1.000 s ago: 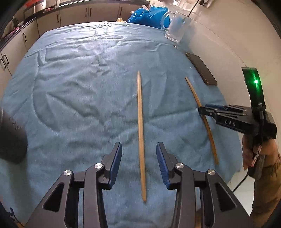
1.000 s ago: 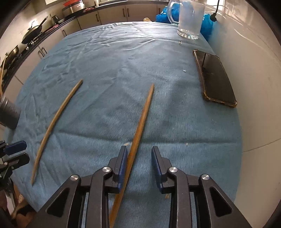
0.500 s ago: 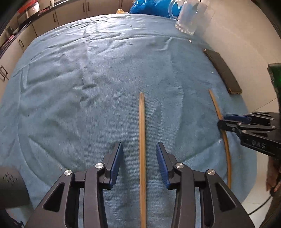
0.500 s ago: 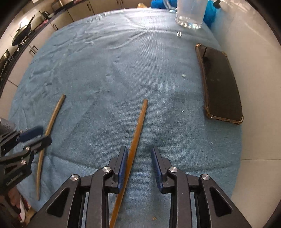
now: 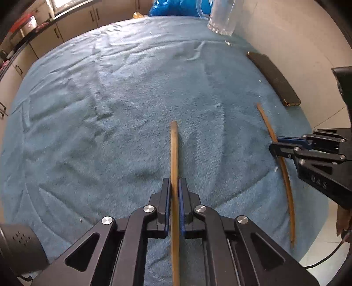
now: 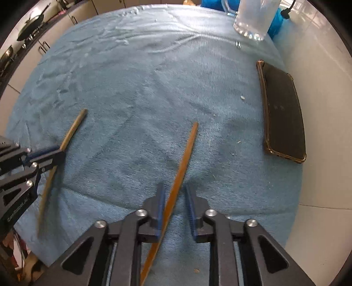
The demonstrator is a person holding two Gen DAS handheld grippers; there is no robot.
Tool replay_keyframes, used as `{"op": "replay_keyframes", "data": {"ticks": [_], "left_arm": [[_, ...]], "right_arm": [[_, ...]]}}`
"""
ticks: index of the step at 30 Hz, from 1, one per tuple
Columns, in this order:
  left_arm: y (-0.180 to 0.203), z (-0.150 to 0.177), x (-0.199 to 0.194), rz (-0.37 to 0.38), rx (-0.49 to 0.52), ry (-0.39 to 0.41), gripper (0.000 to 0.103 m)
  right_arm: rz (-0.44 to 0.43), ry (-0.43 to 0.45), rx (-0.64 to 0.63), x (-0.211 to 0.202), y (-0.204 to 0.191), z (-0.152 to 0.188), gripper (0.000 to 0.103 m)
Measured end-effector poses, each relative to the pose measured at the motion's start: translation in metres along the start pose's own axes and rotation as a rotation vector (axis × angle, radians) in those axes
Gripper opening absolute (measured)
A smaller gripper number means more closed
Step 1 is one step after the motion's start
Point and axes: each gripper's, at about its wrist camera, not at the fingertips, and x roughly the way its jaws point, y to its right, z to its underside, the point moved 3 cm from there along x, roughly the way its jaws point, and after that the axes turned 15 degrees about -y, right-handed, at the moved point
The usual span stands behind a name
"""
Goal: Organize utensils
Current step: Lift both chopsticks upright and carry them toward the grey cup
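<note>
Two wooden chopsticks lie on a blue towel point(image 5: 110, 110). My left gripper point(image 5: 174, 182) points steeply down, and its jaws are closing with both pads pressed on the left chopstick point(image 5: 173, 149). That chopstick's far end sticks out ahead. In the right wrist view the same gripper point(image 6: 58, 155) grips this chopstick point(image 6: 73, 128) from the left edge. My right gripper point(image 6: 175, 191) straddles the right chopstick point(image 6: 187, 151). Its jaws are closing, the stick leans on the left pad, and a gap remains at the right pad. The left wrist view shows this gripper point(image 5: 274, 147) at the right chopstick point(image 5: 286, 176).
A dark phone point(image 6: 283, 112) lies by the towel's right edge, near the white wall. A clear glass mug point(image 6: 253, 19) stands at the far right, before a blue bag. Kitchen cabinets run along the far left. The table edge is close below both grippers.
Both grippers have moved along their chopsticks and dropped closer to the towel. The left jaws have closed onto their chopstick. The right jaws have narrowed around theirs.
</note>
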Motion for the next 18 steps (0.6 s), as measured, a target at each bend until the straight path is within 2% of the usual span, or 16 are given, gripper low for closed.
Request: {"op": "replay_keyframes", "data": {"ticks": [2, 5, 11, 14, 18], "left_arm": [[-0.002, 0.020, -0.013, 0.013, -0.012, 0.061, 0.006], [-0.007, 0.045, -0.037, 0.056, -0.019, 0.151, 0.006], [-0.017, 0.087, -0.075, 0.053, -0.024, 0.290, 0.007], [-0.020, 0.100, -0.083, 0.043, -0.046, 0.347, 0.007], [-0.028, 0.125, -0.104, 0.039, -0.079, 0.443, 0.007]], "right_arm": [[-0.002, 0.046, 0.007, 0.000, -0.004, 0.005, 0.008], [-0.072, 0.108, 0.029, -0.004, -0.008, 0.017, 0.008], [-0.152, 0.243, 0.035, -0.024, -0.020, 0.043, 0.007], [-0.156, 0.304, 0.023, -0.035, -0.033, 0.053, 0.007], [-0.162, 0.396, 0.008, -0.058, -0.042, 0.082, 0.007]]}}
